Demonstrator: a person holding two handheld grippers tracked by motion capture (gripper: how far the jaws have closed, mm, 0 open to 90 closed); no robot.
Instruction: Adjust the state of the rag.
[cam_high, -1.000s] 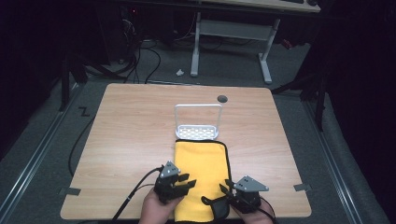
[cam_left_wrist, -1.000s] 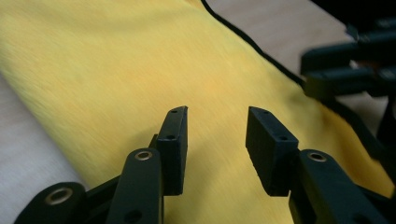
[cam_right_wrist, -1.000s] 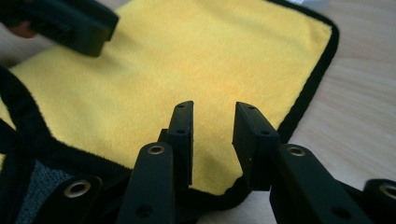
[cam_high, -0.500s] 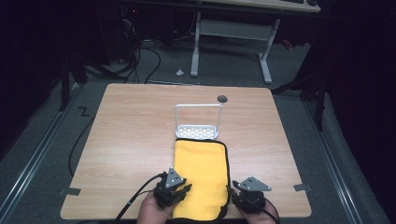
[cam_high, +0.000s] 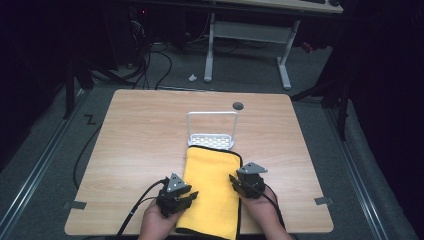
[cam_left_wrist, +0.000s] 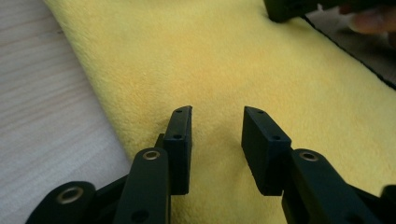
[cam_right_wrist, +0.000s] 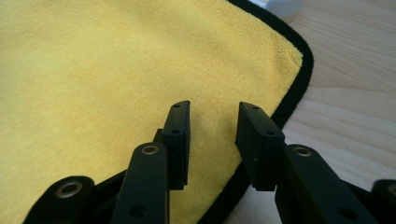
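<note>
Low in the frame, both grippers' jaws gape over the yellow towel (cam_high: 212, 192): left gripper (cam_high: 191, 196) at its left edge, just reopening, right gripper (cam_high: 233, 180) at its black-trimmed right edge; bare counter (cam_high: 135, 150) flanks both.

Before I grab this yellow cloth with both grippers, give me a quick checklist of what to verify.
1. Left gripper jaws apart, nothing between: ok; they have just been opening.
2. Right gripper jaws apart, nothing between: ok.
3. Yellow cloth lying flat on the table: ok.
4. Right gripper over the cloth's black-trimmed edge: ok.
5. Left gripper over the cloth's left edge: ok.
6. White rack clear of both grippers: ok.
</note>
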